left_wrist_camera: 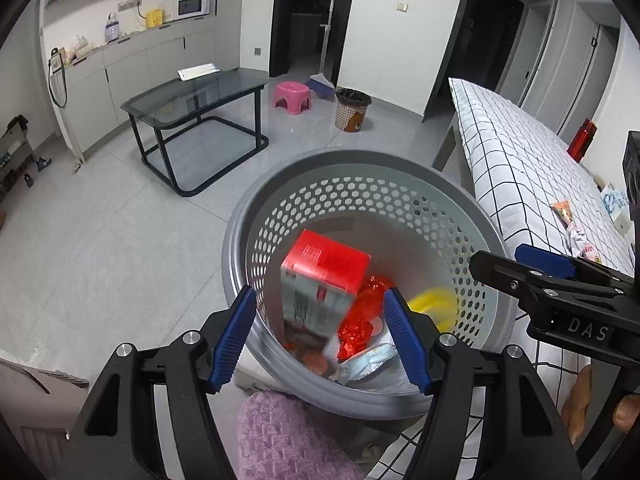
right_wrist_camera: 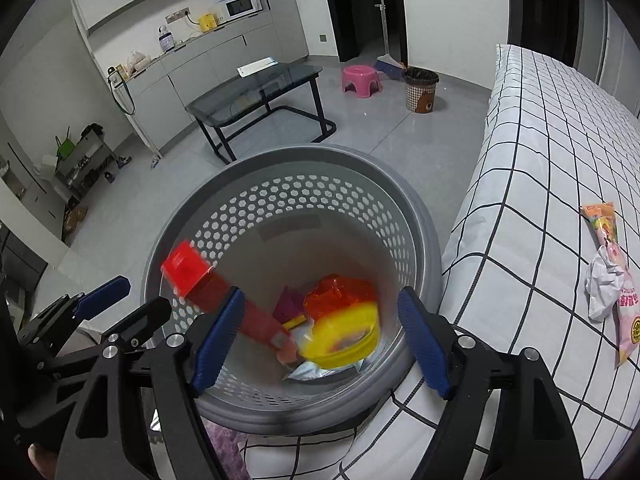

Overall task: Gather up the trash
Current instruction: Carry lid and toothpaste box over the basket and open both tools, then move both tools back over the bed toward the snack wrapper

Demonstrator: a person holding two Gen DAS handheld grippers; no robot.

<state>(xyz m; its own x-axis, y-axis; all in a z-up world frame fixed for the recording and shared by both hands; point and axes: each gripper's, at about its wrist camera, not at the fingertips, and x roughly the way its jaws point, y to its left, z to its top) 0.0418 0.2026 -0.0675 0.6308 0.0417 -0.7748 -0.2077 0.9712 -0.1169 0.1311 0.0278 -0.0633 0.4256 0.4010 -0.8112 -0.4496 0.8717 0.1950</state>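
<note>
A grey perforated trash basket point(left_wrist_camera: 360, 168) point(right_wrist_camera: 280, 160) stands beside the bed. A red and white carton point(left_wrist_camera: 320, 280) point(right_wrist_camera: 212, 292) is inside it, tilted and blurred. Below it lie a red foil wrapper point(left_wrist_camera: 360, 320) point(right_wrist_camera: 336, 292), a yellow lid point(left_wrist_camera: 434, 304) point(right_wrist_camera: 344, 336) and a pale packet point(left_wrist_camera: 368, 360). My left gripper point(left_wrist_camera: 320, 340) is open and empty above the basket. My right gripper point(right_wrist_camera: 320, 340) is open and empty above it too. An orange snack packet point(right_wrist_camera: 600, 220), crumpled white paper point(right_wrist_camera: 602, 284) and a pink packet point(right_wrist_camera: 630, 320) lie on the bed.
The checked bed point(right_wrist_camera: 540, 160) fills the right. A glass table point(left_wrist_camera: 192, 96), a pink stool point(left_wrist_camera: 291, 96), a second lined bin point(left_wrist_camera: 352, 110) and a broom stand farther off on the grey floor. A purple cloth point(left_wrist_camera: 288, 436) lies below the basket.
</note>
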